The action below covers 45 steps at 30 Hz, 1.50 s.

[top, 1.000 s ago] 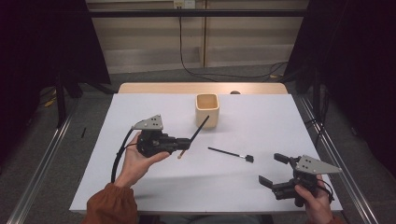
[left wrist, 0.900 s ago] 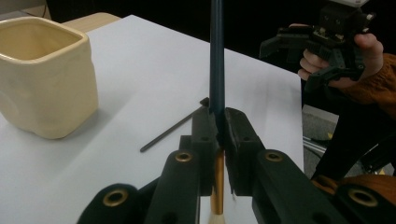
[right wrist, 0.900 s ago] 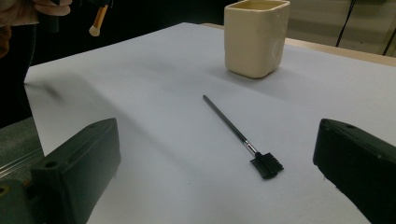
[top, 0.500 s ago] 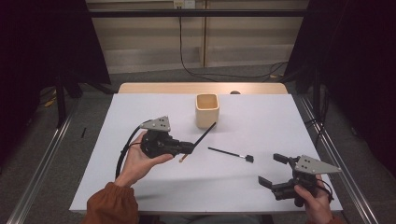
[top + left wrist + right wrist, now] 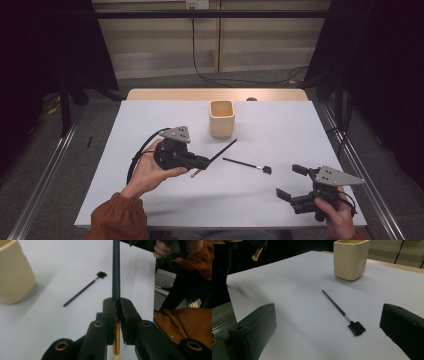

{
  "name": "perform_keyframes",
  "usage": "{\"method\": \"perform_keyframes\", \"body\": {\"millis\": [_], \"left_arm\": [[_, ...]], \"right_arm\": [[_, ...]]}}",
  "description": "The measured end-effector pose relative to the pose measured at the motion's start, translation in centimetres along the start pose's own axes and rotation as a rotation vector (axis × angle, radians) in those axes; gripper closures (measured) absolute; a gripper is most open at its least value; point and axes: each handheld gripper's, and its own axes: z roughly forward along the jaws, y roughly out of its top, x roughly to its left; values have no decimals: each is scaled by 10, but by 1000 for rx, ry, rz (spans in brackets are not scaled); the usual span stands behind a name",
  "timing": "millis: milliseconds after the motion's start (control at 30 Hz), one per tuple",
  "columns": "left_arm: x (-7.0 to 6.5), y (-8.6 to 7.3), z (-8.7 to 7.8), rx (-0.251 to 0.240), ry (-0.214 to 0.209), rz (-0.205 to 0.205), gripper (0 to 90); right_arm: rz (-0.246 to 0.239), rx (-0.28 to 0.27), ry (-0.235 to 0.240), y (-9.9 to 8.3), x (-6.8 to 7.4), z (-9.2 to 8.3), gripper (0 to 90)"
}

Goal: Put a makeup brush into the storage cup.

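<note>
Overhead, a white table (image 5: pixel 150 125) fills the middle of a dim room with dark curtains at both sides and cables on the floor beyond. A cream cup (image 5: pixel 222 118) stands near the far edge, open end up. The left gripper (image 5: pixel 200 162), raised above the table, has its jaws clamped on a long makeup brush (image 5: pixel 222 150); the brush's dark handle points up and away towards the cup, which lies just beyond its tip. The right gripper (image 5: pixel 292 181) rests near the front right corner, jaws wide apart and empty. Between the hands, a small black brow comb (image 5: pixel 246 164) lies flat, handle towards the cup.
</note>
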Motion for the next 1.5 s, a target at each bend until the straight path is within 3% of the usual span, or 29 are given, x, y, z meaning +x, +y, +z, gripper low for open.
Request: {"method": "perform_keyframes", "body": {"millis": [133,167,667,767,1000,1233,1433,1500], "left_arm": [[-1,0,4,67,2,13,835],[-1,-1,5,96,5,32,835],[-5,3,7,256,-1,53,834],[-6,4,10,296,19,79,834],[-7,7,14,400,9,120,834],[-7,12,18,461,33,140,834],[-6,10,25,496,21,128,834],[-4,10,25,503,14,143,834]], "right_arm": [[-5,0,6,0,1,-1,0],[-3,1,8,0,0,-1,0],[-8,7,17,0,1,1,0],[-8,8,18,0,2,1,0],[-6,13,21,0,1,1,0],[-7,9,23,0,1,1,1],[-7,5,34,0,2,0,1],[-5,1,34,1,2,0,1]]}}
